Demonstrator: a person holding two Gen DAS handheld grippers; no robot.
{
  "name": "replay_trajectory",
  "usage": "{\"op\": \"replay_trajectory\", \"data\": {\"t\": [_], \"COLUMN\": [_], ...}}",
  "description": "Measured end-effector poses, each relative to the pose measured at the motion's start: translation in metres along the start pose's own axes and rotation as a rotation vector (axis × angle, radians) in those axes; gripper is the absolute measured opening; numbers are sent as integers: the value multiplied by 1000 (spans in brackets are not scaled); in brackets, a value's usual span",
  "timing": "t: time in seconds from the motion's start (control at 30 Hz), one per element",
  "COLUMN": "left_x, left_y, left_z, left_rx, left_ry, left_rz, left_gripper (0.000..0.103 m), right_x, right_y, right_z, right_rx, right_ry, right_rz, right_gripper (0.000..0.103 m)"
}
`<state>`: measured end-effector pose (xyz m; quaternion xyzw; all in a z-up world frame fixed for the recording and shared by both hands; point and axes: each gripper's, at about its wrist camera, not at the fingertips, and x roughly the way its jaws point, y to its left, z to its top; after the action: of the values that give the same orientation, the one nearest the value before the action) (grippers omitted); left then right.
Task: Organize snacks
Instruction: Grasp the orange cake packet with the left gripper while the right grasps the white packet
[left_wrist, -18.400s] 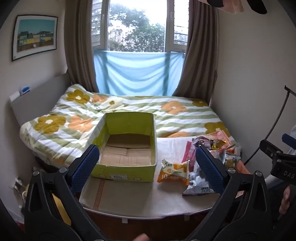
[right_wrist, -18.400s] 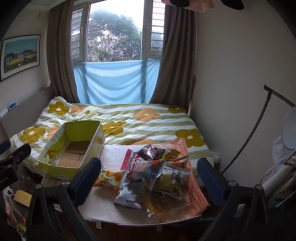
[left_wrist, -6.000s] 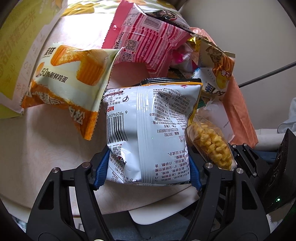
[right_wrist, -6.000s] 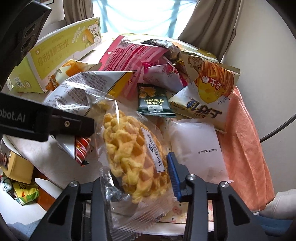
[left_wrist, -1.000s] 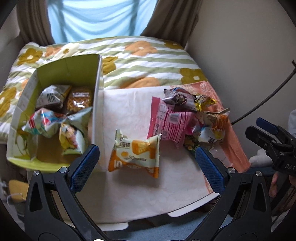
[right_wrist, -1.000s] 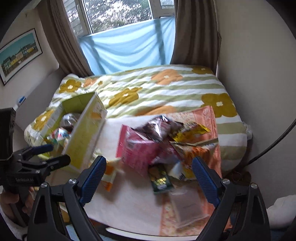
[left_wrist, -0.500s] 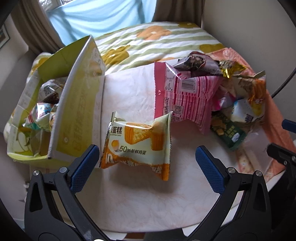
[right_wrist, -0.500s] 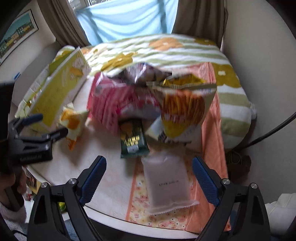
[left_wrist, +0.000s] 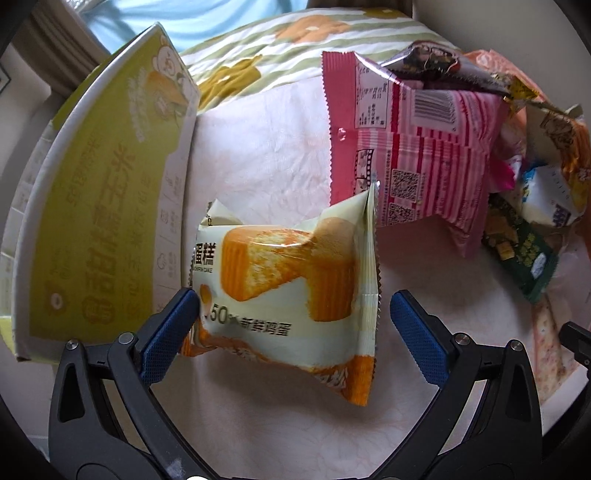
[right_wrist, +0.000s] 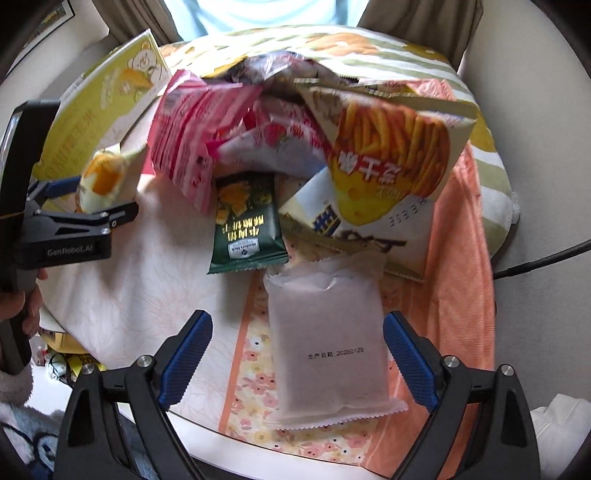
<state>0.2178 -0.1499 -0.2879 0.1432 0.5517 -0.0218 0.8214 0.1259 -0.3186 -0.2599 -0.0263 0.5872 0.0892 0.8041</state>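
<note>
Straddling a cake packet (left_wrist: 291, 291) with jaws spread, the left gripper (left_wrist: 291, 325) hangs over the tabletop (left_wrist: 258, 155) beside the yellow-green box (left_wrist: 99, 206). The right gripper (right_wrist: 295, 347), also open, brackets a white packet (right_wrist: 327, 339); a green packet (right_wrist: 245, 229) and fries bag (right_wrist: 391, 155) lie beyond.

We see a glossy film cake packet (left_wrist: 291, 291) with crimped ends, beside a matt yellow-green cardboard box (left_wrist: 99, 206) on the worktop (left_wrist: 258, 147), whose pale cloth cover looks faintly textured. The frosted white pouch (right_wrist: 327, 343) looks matt and smooth, lying on peach floral cloth (right_wrist: 461, 295), while the dark green packet (right_wrist: 245, 229) and chips bag (right_wrist: 391, 155) shine. The left hand-held gripper (left_wrist: 291, 321) and right hand-held gripper (right_wrist: 297, 350) show matt black plastic arms, ribbed blue pads (left_wrist: 415, 338) and small metal screws.
</note>
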Motion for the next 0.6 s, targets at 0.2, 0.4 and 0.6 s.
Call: {"op": "replay_trajectory", "data": {"t": [0.2, 0.4, 0.6], "left_x": [8, 11, 14], "left_y": [-1, 2, 11], "left_z": [1, 4, 7], "left_rx": [27, 68, 88], "left_ry": [4, -5, -4], "left_rz": [26, 90, 81], "left_gripper": [103, 69, 58], "right_x": [7, 11, 14], "right_y": [1, -7, -18], "right_z": [-3, -7, -14], "right_rx": [-23, -22, -31], "right_ry": [28, 42, 40], "right_rz": [-24, -48, -71], "right_gripper": [92, 92, 90]}}
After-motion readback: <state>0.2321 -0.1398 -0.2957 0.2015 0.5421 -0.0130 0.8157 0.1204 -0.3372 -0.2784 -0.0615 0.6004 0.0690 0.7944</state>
